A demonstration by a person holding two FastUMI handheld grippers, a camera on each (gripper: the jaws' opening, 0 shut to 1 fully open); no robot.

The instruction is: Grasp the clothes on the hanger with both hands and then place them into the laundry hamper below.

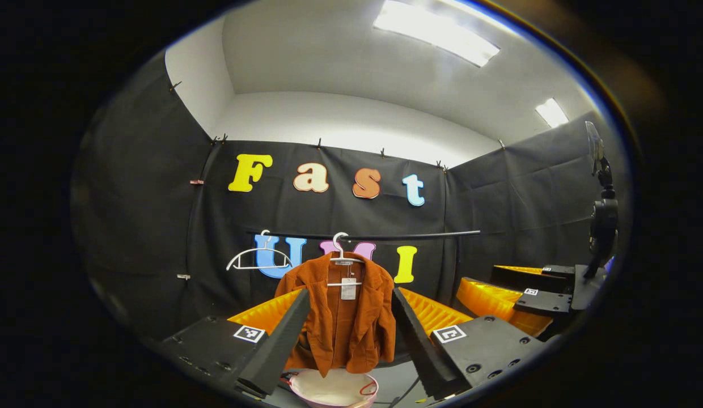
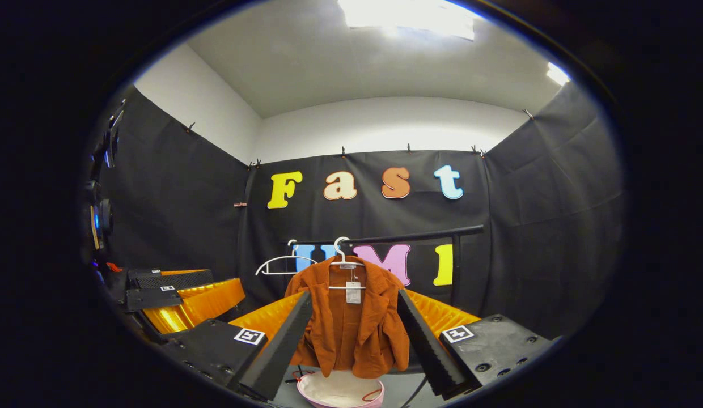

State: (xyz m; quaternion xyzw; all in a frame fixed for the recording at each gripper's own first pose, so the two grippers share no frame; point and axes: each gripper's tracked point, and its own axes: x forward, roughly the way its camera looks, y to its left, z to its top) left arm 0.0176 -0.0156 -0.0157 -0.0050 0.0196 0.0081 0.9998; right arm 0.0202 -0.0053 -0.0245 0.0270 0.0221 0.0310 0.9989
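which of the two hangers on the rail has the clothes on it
The right hanger: an orange jacket hangs from it, above the hamper. The left hanger beside it on the rail is bare.

A bare white hanger (image 1: 259, 258) hangs on the black rail (image 1: 363, 235) — ceiling lights (image 1: 436, 31) glare overhead.

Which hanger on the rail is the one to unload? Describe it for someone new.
Find the black rail across the booth's back wall; two white hangers hook over it. Take the loaded hanger, carrying the rust-orange jacket directly above the pink hamper. The empty hanger beside it holds nothing.
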